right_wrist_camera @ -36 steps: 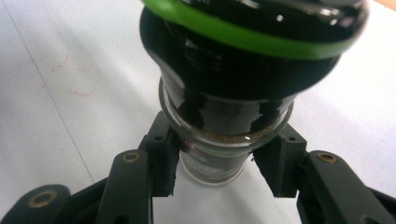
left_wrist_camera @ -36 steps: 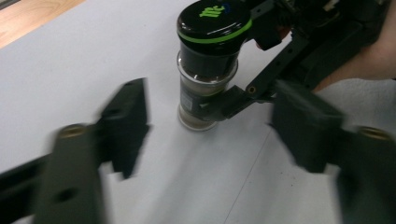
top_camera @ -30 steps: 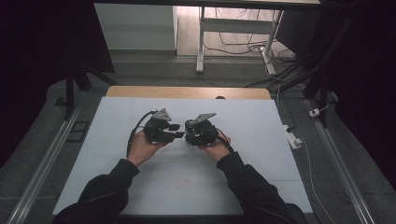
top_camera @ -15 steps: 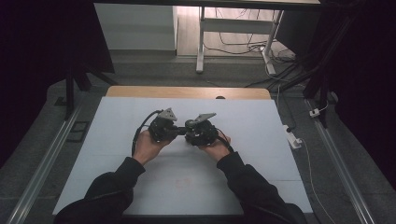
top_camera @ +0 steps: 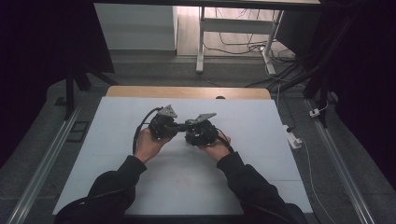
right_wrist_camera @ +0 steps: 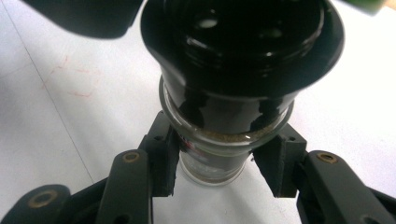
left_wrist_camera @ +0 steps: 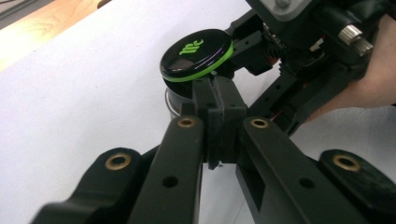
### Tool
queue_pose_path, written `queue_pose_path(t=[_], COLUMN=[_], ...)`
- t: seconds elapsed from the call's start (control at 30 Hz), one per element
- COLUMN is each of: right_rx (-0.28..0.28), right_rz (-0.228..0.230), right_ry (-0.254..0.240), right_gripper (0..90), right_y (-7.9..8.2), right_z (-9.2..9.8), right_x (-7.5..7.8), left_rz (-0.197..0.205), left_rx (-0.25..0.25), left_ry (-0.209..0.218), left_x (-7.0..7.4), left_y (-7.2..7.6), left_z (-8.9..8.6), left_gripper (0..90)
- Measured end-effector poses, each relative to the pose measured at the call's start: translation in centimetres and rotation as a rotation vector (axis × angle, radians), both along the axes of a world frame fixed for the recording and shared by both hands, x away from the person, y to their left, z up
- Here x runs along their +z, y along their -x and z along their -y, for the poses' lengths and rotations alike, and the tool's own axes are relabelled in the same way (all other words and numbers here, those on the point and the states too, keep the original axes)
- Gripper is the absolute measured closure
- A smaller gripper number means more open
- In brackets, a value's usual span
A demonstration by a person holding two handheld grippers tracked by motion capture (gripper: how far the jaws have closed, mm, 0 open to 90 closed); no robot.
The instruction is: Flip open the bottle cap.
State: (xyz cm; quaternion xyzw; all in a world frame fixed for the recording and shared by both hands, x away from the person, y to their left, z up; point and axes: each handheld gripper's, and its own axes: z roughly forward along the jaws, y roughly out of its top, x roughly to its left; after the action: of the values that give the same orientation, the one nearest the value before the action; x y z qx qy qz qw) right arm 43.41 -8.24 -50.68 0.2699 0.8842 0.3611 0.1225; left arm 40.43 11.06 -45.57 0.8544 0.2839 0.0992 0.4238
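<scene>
Table (top_camera: 261, 140): one, rectangular, with a flat matte white top and a strip of bare wood along its 12 o'clock edge. Faint reddish scribbles mark the white surface in the right gripper view.

Sleeves: two, dark fabric, entering the high view from 6 o'clock and meeting near the table's centre.

Grippers: two, black plastic with brass-coloured pivot pins, each carrying a grey three-cornered plate and a black cable. They face each other nose to nose at the centre of the table.

Left gripper (top_camera: 173, 126): at 9 o'clock of the pair. Its jaws have just been closing and now stand together; in the left gripper view the two pads (left_wrist_camera: 219, 100) meet flat against each other with nothing between them, their tips just under the lid's near edge. Contact with the lid cannot be told.

Right gripper (top_camera: 192, 132): at 3 o'clock of the pair. Its jaws are clamped on the jar (right_wrist_camera: 212, 161), one pad on each side of the glass body, below the collar.

Jar: one, small, cylindrical, clear glass under a wide glossy black collar; a thin band of pale grainy matter shows at the shoulder. It sits between the two grippers, held just above the white surface.

Lid (left_wrist_camera: 196, 53): one, round disc, glossy black top with a green logo and a bright green rim. It sits tilted at the jar's mouth, at 12 o'clock of the left pads.
</scene>
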Motion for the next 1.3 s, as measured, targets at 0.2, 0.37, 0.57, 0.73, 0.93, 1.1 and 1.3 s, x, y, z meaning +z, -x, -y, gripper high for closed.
queue_pose_path(t=[0.2, 0.37, 0.57, 0.73, 0.93, 1.1, 1.3], right_rx=[-0.003, -0.004, 0.002, 0.009, 0.009, 0.012, 0.010], right_rz=[-0.003, -0.003, 0.007, 0.019, 0.016, 0.017, 0.014], right_ry=[-0.007, -0.007, 0.002, 0.011, 0.013, 0.011, 0.010], right_gripper=[52.8, 52.8, 52.9, 52.9, 52.8, 52.8, 52.7], right_y=[0.0, 0.0, 0.0, 0.1, 0.1, 0.0, 0.1], right_z=[0.1, 0.1, 0.0, -0.1, -0.1, 0.0, 0.0], right_x=[0.0, 0.0, -0.1, -0.1, -0.1, -0.1, -0.1], left_rz=[0.004, 0.000, 0.004, -0.001, -0.020, -0.020, -0.012], left_rx=[0.011, 0.019, 0.041, 0.055, 0.067, 0.059, 0.058], left_ry=[-0.008, 0.000, 0.002, 0.002, -0.008, -0.010, -0.004], left_x=[0.2, 0.3, 0.6, 0.8, 0.4, 0.3, 0.9], left_y=[-0.4, -0.6, -1.0, -1.4, -1.9, -1.8, -1.3], left_z=[-0.1, -0.1, -0.2, -0.3, -0.3, -0.3, -0.7], left_gripper=[88.9, 88.9, 88.9, 88.9, 88.9, 88.7, 78.6])
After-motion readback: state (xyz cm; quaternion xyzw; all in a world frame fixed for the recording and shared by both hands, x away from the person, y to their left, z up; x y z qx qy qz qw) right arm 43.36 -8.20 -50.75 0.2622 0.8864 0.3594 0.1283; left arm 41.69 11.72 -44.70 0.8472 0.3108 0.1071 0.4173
